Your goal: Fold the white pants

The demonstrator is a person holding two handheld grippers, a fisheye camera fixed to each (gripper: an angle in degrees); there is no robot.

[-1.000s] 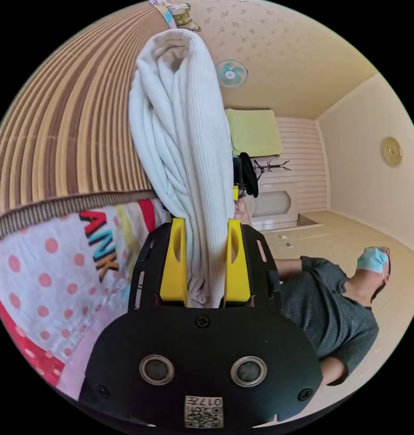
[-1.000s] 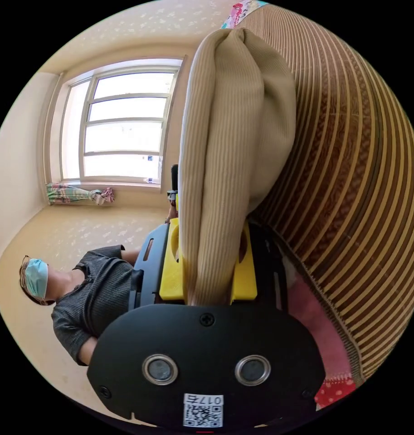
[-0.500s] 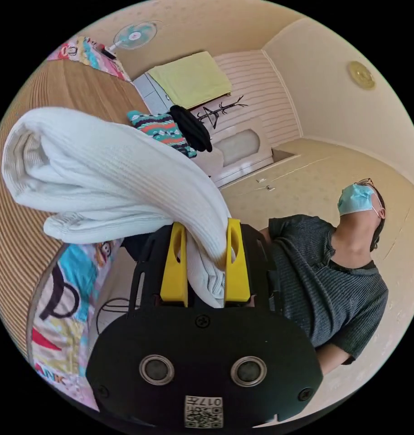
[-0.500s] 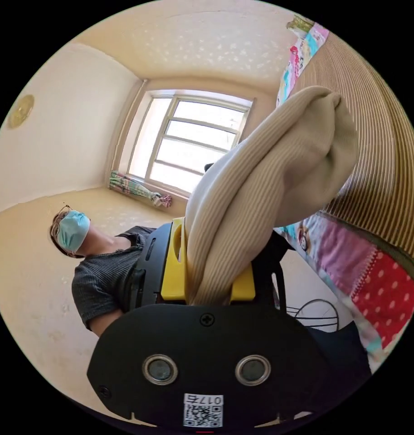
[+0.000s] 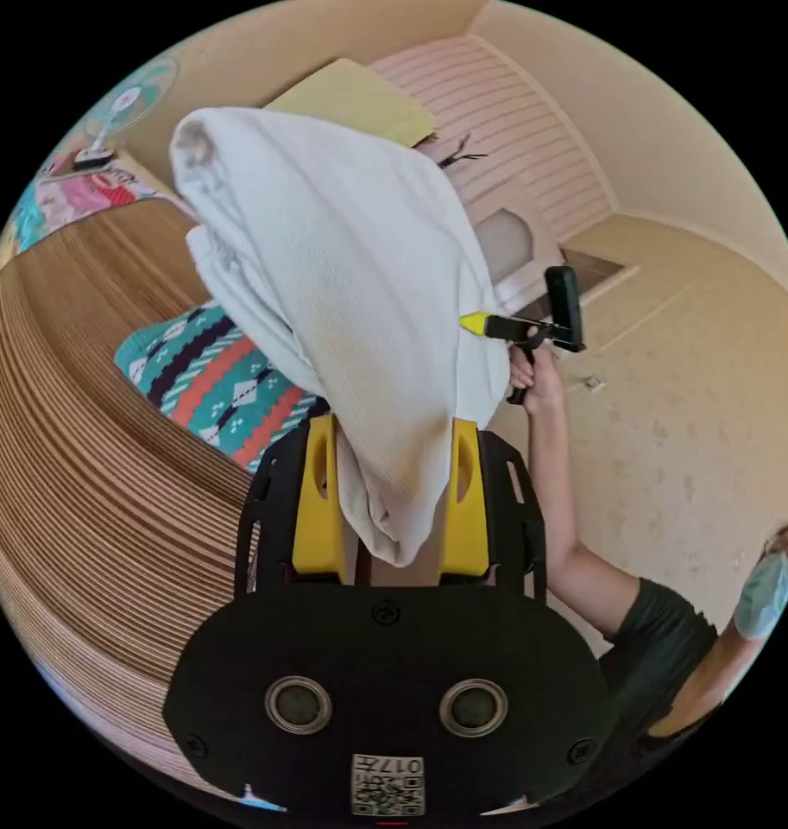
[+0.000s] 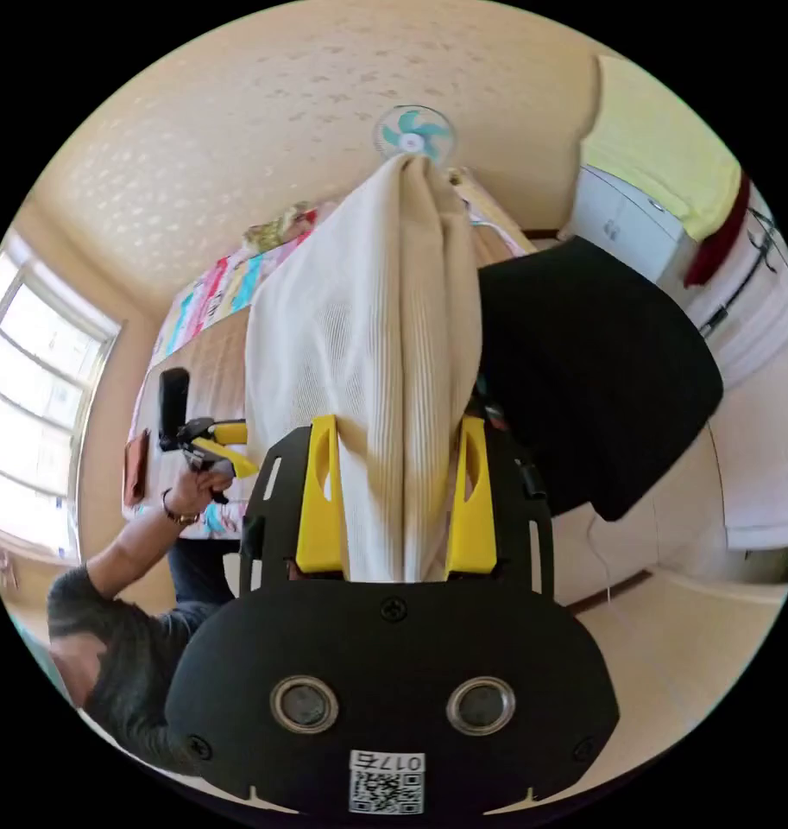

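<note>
The white pants (image 5: 342,285) are a folded ribbed bundle, held up above the striped mat. My left gripper (image 5: 389,501) has its yellow jaws spread, and the pants' end hangs loosely between them with gaps at the sides. In the right gripper view the pants (image 6: 385,345) rise in a tall fold, and my right gripper (image 6: 395,509) is shut on them. The right gripper (image 5: 488,326), held in a hand, shows at the far edge of the pants. The left gripper (image 6: 234,446) shows beside the pants with its jaws apart.
A brown striped mat (image 5: 83,432) covers the bed. A teal and orange patterned garment (image 5: 204,380) lies on it under the pants. A black garment (image 6: 592,363) lies to the right. The person's arm (image 5: 557,518) reaches in. A fan (image 6: 415,134) and a window (image 6: 31,414) stand behind.
Both views have swung round with the hands. The left jaws have spread apart from their grip on the pants. The bundle now hangs over the patterned garment.
</note>
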